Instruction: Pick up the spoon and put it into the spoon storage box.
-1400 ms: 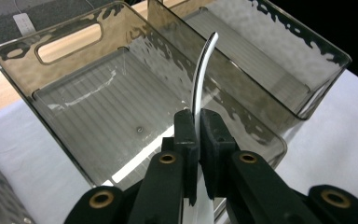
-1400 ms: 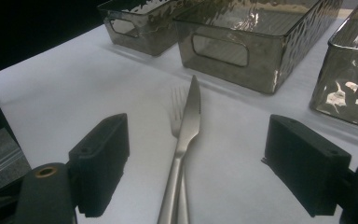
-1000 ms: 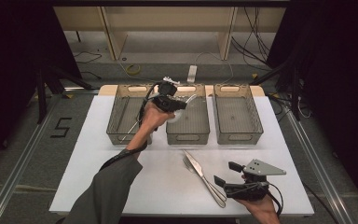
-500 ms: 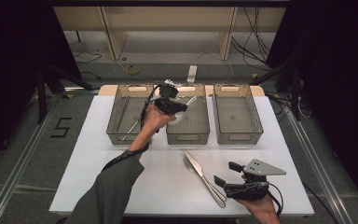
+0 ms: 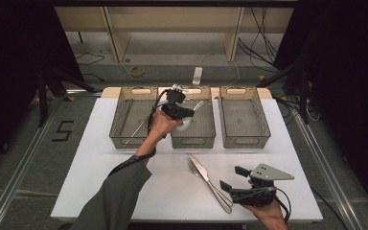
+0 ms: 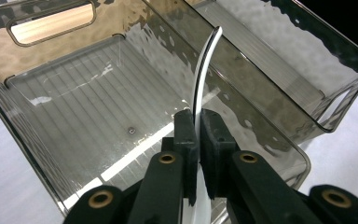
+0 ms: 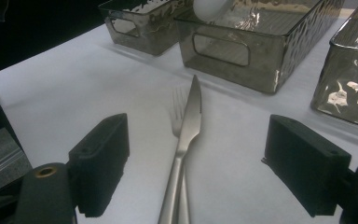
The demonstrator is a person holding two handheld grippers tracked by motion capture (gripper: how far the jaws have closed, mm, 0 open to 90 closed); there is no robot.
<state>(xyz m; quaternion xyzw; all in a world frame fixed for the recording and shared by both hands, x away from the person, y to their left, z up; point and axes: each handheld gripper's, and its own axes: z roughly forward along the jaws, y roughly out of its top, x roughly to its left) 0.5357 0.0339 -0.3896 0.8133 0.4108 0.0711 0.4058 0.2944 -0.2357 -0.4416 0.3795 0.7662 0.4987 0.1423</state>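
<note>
High view showed a white table with three clear grey bins side by side along its far edge; the left bin held what looked like a thin utensil lying aslant, the middle bin had a bare floor in the part that could be seen, and the right bin looked empty; the left gripper hovered over the middle bin, its jaws clamped on a white spoon whose bowl hung near the bin's front wall; the left gripper view looked down along those jaws, pressed tight on the spoon's thin white handle, which curved up over the bin's ribbed floor; the spoon was in the air, not yet let go; near the table's front edge a steel knife lay across a fork, the two touching and slanted; the right gripper rested just beside their handles with jaws spread wide and nothing between them; the right gripper view showed the knife and fork lying in line with the gap between its pads; judged from this, the sorting was partly done: the spoon awaited release, the knife and fork remained on the table.
</note>
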